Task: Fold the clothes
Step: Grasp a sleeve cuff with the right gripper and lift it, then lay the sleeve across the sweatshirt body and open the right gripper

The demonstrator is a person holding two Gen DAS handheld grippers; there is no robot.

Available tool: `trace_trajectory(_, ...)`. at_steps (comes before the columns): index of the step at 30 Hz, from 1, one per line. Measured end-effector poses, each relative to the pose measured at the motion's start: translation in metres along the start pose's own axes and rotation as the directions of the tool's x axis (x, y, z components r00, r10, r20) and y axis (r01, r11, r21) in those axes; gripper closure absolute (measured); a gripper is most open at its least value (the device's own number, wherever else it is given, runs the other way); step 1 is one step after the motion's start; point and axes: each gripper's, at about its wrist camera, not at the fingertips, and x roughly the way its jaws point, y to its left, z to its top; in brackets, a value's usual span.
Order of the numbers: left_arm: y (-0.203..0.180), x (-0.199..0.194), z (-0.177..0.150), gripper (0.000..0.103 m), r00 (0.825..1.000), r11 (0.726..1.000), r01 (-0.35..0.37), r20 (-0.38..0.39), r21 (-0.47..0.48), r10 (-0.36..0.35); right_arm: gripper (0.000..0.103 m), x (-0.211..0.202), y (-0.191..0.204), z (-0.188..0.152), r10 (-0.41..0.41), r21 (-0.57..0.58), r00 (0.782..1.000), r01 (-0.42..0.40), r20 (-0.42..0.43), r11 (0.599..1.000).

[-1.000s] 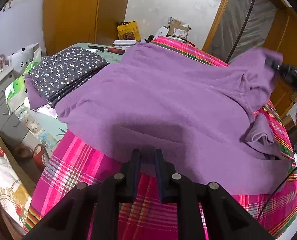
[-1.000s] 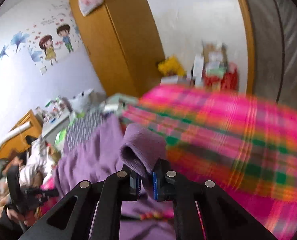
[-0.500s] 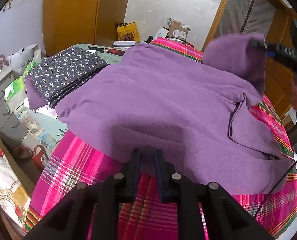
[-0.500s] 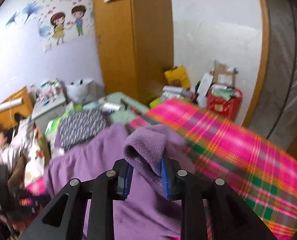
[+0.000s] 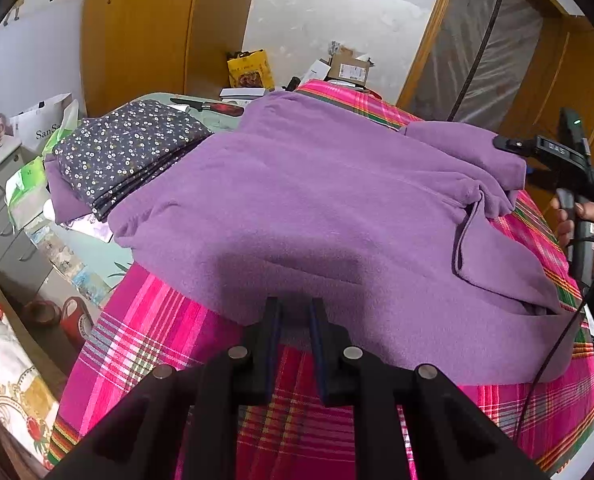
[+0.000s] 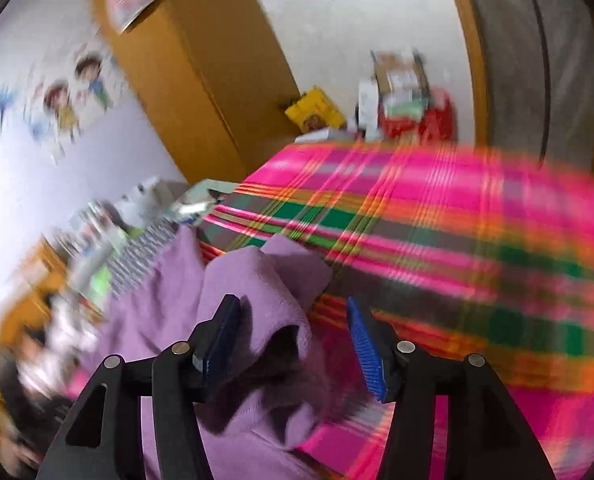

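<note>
**Sleeve lies loose between your widening right jaws**

Your purple fleece sweater point(image 5: 317, 208) lies spread over the pink plaid blanket point(image 5: 145, 332), crowding a folded dark floral cloth point(image 5: 125, 152) at its left edge. Behind that, a white paper bag point(image 5: 43, 126) reads "SanS", the rest hidden. Your left gripper point(image 5: 293, 320) points down at the near hem, fingers narrowly apart, gripping nothing. Your right gripper point(image 6: 293, 332) is opening, cuff between the jaws, unpinched.

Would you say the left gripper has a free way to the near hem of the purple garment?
Probably yes: the left gripper sits right at the purple garment hem, with only plaid cloth beneath and nothing between.
</note>
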Motion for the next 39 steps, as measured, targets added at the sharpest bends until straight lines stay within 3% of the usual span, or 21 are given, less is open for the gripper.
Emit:
trace_trajectory(2, 0.000, 0.000, 0.000, 0.087, 1.000, 1.000, 0.002, -0.001, -0.001, -0.002, 0.045, 0.014, -0.019, -0.005, 0.047, 0.129, 0.999, -0.044, -0.021, 0.991)
trace_trajectory(4, 0.000, 0.000, 0.000, 0.087, 1.000, 1.000, 0.001, -0.001, 0.000, -0.001, 0.045, 0.025, -0.022, -0.011, 0.069, 0.176, 0.996, -0.059, -0.048, 0.983)
trace_trajectory(6, -0.001, 0.000, 0.000, 0.087, 1.000, 1.000, 0.000, -0.002, 0.001, 0.000, 0.045, 0.036, -0.008, -0.019, 0.093, 0.115, 0.990, -0.080, -0.109, 0.990)
trace_trajectory(8, -0.001, 0.000, 0.000, 0.087, 1.000, 1.000, -0.001, -0.003, 0.002, 0.001, 0.047, 0.043, 0.013, -0.026, 0.066, 0.007, 0.986, -0.066, -0.151, 0.998)
trace_trajectory(9, -0.001, 0.000, 0.000, 0.087, 1.000, 1.000, -0.002, -0.003, 0.002, 0.002, 0.052, 0.045, 0.025, -0.029, 0.037, -0.058, 0.986, -0.047, -0.161, 0.997)
trace_trajectory(10, -0.001, 0.000, 0.000, 0.087, 1.000, 1.000, -0.002, -0.003, 0.002, 0.002, 0.068, 0.048, 0.035, -0.031, 0.016, -0.109, 0.986, -0.035, -0.168, 0.993)
trace_trajectory(11, -0.001, 0.000, 0.000, 0.087, 1.000, 1.000, -0.003, -0.004, 0.003, 0.003, 0.086, 0.048, 0.041, -0.031, 0.009, -0.129, 0.986, -0.031, -0.164, 0.991)
trace_trajectory(12, -0.002, 0.000, 0.000, 0.087, 1.000, 1.000, -0.003, -0.004, 0.003, 0.003, 0.090, 0.045, 0.043, -0.030, -0.005, -0.140, 0.989, -0.015, -0.146, 0.990)
trace_trajectory(17, -0.003, -0.001, 0.000, 0.087, 1.000, 1.000, -0.010, -0.002, 0.014, 0.010, 0.091, 0.006, 0.038, -0.017, -0.074, -0.127, 0.997, 0.076, 0.024, 0.989)
trace_trajectory(20, -0.004, -0.001, -0.001, 0.087, 1.000, 1.000, -0.016, 0.000, 0.023, 0.016, 0.090, -0.036, 0.016, -0.011, -0.182, -0.032, 0.970, 0.189, 0.162, 0.981)
trace_trajectory(24, -0.005, -0.001, -0.001, 0.087, 1.000, 0.999, -0.023, 0.005, 0.027, 0.022, 0.086, -0.087, -0.018, -0.019, -0.377, 0.214, 0.879, 0.325, 0.291, 0.921)
trace_trajectory(25, -0.005, -0.001, -0.001, 0.087, 1.000, 0.999, -0.024, 0.006, 0.028, 0.023, 0.076, -0.093, -0.025, -0.023, -0.404, 0.257, 0.868, 0.337, 0.288, 0.906)
trace_trajectory(26, -0.005, -0.001, -0.001, 0.087, 1.000, 0.999, -0.025, 0.006, 0.029, 0.024, 0.059, -0.093, -0.030, -0.026, -0.393, 0.270, 0.883, 0.325, 0.256, 0.906)
trace_trajectory(27, -0.005, -0.001, 0.000, 0.087, 1.000, 0.999, -0.026, 0.005, 0.030, 0.025, 0.057, -0.092, -0.035, -0.030, -0.382, 0.280, 0.895, 0.315, 0.229, 0.907)
trace_trajectory(29, -0.005, -0.001, 0.000, 0.087, 1.000, 0.999, -0.026, 0.001, 0.034, 0.026, 0.057, -0.095, -0.040, -0.042, -0.372, 0.284, 0.906, 0.309, 0.204, 0.908)
trace_trajectory(32, -0.007, 0.000, 0.001, 0.087, 1.000, 0.999, -0.030, -0.005, 0.043, 0.030, 0.057, -0.103, -0.043, -0.061, -0.383, 0.283, 0.903, 0.321, 0.196, 0.904)
trace_trajectory(39, -0.007, -0.003, 0.003, 0.087, 0.999, 0.999, -0.041, -0.025, 0.029, 0.042, 0.057, -0.113, -0.037, -0.102, -0.333, 0.242, 0.933, 0.294, 0.140, 0.925)
